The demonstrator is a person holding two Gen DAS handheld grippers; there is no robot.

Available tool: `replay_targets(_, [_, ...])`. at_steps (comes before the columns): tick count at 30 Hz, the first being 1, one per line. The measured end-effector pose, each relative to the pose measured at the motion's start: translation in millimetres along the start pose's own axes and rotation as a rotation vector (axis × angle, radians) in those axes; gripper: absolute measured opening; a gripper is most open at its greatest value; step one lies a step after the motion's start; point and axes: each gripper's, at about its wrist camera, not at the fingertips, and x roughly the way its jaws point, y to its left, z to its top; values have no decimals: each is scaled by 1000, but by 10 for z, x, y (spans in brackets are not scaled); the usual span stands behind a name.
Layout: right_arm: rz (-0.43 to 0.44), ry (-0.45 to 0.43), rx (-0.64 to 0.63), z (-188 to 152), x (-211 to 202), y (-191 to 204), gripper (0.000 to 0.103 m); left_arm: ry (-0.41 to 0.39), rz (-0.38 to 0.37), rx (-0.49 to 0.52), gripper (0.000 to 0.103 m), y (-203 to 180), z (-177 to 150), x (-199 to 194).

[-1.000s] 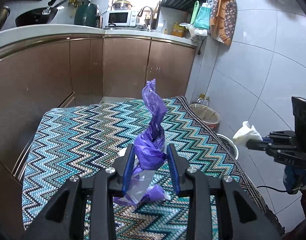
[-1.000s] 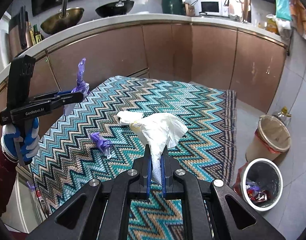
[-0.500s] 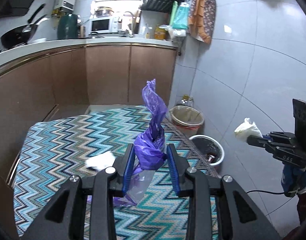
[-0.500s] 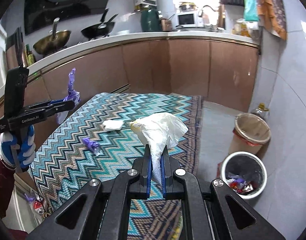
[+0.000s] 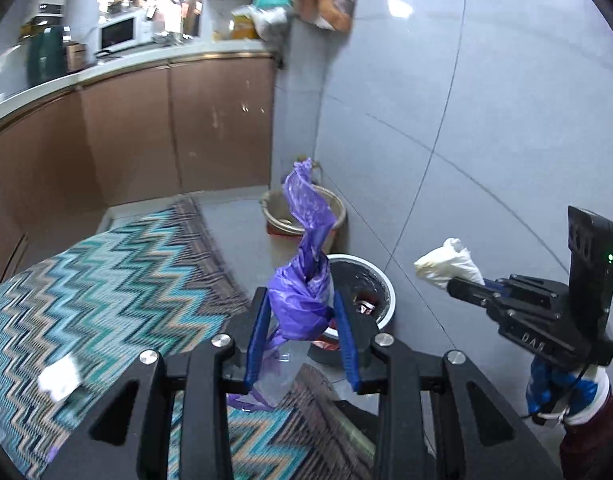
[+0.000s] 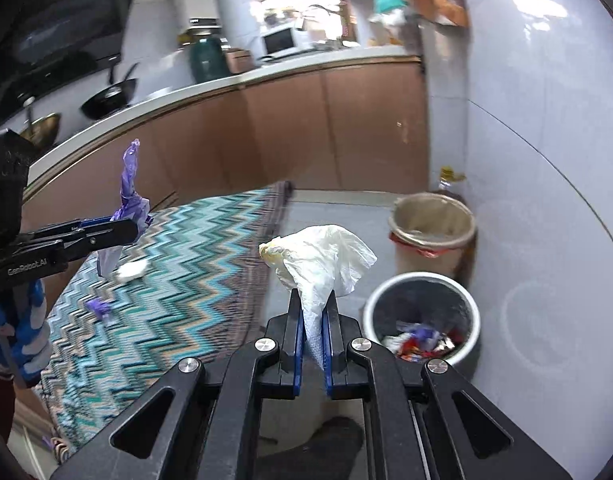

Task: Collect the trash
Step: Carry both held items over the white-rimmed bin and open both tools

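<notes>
Right wrist view: both hands carrying trash towards the bins.

The right gripper (image 6: 312, 330) pinches white crumpled plastic (image 6: 320, 262) tight, near the white bin (image 6: 422, 316); the left gripper (image 5: 302, 344), part closed, clamps a purple bag (image 5: 302, 288), held clear of the zigzag rug (image 5: 106, 280), likely for dropping in.

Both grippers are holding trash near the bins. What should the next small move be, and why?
Probably carry the right gripper, shut on the white wad, over the white bin and release: that bin already holds trash and sits just right of it.
</notes>
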Motion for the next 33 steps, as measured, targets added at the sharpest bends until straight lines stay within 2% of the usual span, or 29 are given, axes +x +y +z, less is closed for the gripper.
replay_targets(9, [-85, 61, 104, 110, 693, -777, 8, 138, -33, 6, 31, -214, 465, 1419])
replay_targets(16, [-137, 134, 142, 158, 1303, -1237, 11, 232, -33, -14, 32, -337, 546, 2358])
replay_targets(22, [-168, 195, 162, 108, 1731, -1551, 12, 280, -29, -53, 32, -334, 544, 2892])
replay_targets(27, [-186, 241, 173, 54, 2000, -1716, 12, 317, -31, -80, 33, -347, 512, 3167])
replay_targets(28, [-189, 248, 171, 38, 2038, -1731, 14, 324, -35, -83, 33, -355, 510, 3208])
replay_targets(30, [-198, 268, 165, 2, 2103, -1755, 19, 334, -35, -86, 41, -350, 496, 3243])
replay_targets(33, [-207, 284, 163, -26, 2155, -1773, 27, 337, -38, -93, 45, -348, 493, 3294])
